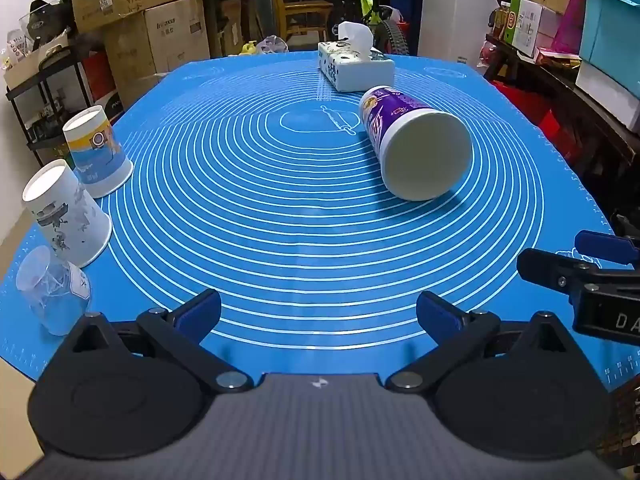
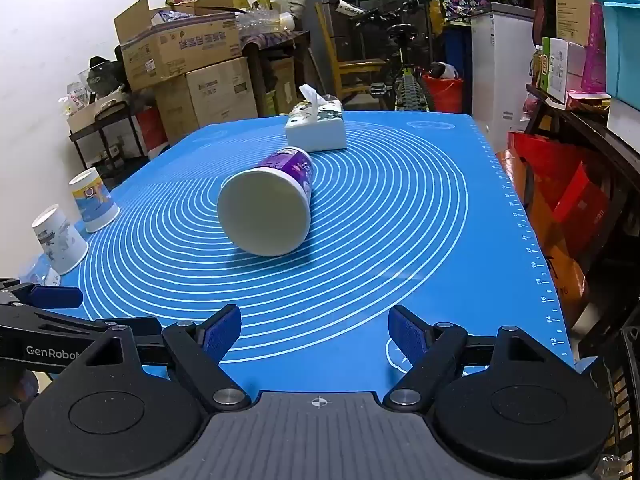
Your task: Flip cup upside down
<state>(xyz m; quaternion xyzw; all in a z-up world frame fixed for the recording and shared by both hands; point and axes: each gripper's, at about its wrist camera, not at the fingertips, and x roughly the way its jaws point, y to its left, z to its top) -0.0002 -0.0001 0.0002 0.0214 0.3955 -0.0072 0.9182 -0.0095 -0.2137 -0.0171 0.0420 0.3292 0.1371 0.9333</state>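
Observation:
A purple and white paper cup [image 1: 412, 140] lies on its side on the blue mat [image 1: 280, 220], its wide end facing me. It also shows in the right wrist view [image 2: 268, 204], ahead and left of centre. My left gripper [image 1: 318, 314] is open and empty, near the mat's front edge, well short of the cup. My right gripper [image 2: 314, 334] is open and empty, also short of the cup. The right gripper shows at the right edge of the left wrist view [image 1: 576, 260]. The left gripper shows at the left edge of the right wrist view [image 2: 44, 300].
Two paper cups stand upside down at the mat's left edge [image 1: 98, 150] [image 1: 66, 216], with a clear plastic cup [image 1: 50, 290] in front of them. A tissue box [image 1: 354, 64] stands behind the purple cup. Cardboard boxes, shelves and a bicycle surround the table.

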